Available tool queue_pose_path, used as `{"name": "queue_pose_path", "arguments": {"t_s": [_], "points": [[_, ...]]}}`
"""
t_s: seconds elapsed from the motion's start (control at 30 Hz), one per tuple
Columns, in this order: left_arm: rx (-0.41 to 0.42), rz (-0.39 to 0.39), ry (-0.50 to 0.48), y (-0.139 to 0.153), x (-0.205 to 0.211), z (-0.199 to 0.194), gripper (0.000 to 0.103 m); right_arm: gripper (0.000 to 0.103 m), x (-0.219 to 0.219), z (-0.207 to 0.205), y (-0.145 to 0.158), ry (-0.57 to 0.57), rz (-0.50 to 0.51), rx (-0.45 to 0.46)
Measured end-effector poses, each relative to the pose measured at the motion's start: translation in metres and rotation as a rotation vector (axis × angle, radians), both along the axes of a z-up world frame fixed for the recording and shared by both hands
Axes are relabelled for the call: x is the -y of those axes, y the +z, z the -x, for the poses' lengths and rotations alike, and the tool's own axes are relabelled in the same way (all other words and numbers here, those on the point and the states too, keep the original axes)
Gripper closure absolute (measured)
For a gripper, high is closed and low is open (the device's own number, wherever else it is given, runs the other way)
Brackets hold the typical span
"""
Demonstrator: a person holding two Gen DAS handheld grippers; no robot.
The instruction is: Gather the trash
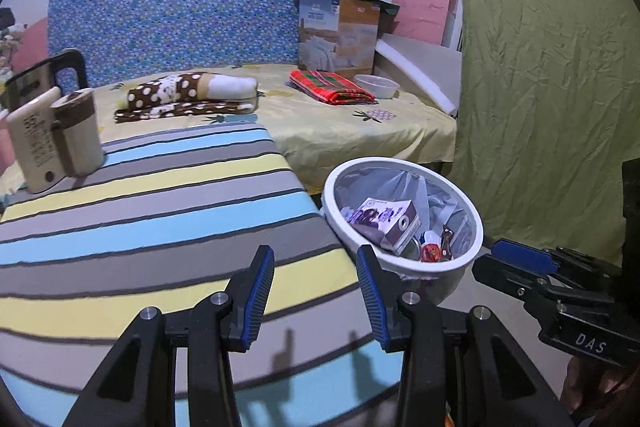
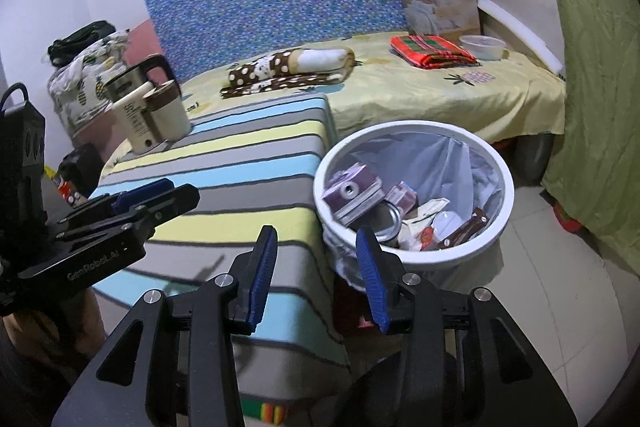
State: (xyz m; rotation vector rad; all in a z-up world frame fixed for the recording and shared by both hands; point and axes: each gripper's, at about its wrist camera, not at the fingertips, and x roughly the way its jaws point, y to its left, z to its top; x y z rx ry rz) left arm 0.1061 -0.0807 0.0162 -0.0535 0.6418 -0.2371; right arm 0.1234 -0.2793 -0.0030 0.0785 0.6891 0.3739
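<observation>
A white round bin [image 1: 476,223] [image 2: 505,195] with a clear liner stands on the floor beside a striped-cloth table [image 1: 160,211] [image 2: 256,163]. Inside lie a purple carton [image 1: 394,221] [image 2: 352,193], a metal can [image 2: 387,217], wrappers and other bits. My left gripper [image 1: 316,267] hovers over the table's right edge, open, with nothing between its blue pads [image 1: 260,295]. My right gripper [image 2: 316,247] hangs over the gap between table and bin, open and empty too. Each gripper shows in the other's view: the right gripper [image 1: 520,261], the left gripper [image 2: 160,193].
A cream jug [image 1: 76,135] [image 2: 166,117] and a steel kettle [image 1: 28,83] [image 2: 136,77] stand at the table's far left corner. Behind is a bed with a yellow sheet [image 1: 340,123] [image 2: 440,91], folded cloths, a bowl and a carton. A green curtain [image 1: 552,67] hangs at right.
</observation>
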Motion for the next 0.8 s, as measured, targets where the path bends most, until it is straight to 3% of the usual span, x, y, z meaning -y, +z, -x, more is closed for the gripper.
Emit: {"name": "queue_pose_path", "arguments": {"t_s": [0.37, 0.8], "points": [[0.021, -0.035, 0.074, 0.0, -0.012, 0.046, 0.06, 0.06, -0.013, 0.026, 0.001, 0.019, 0.034, 0.028], [0.009, -0.026, 0.12, -0.005, -0.021, 0.069, 0.06, 0.06, -0.025, 0.04, 0.002, 0.034, 0.056, 0.054]]}}
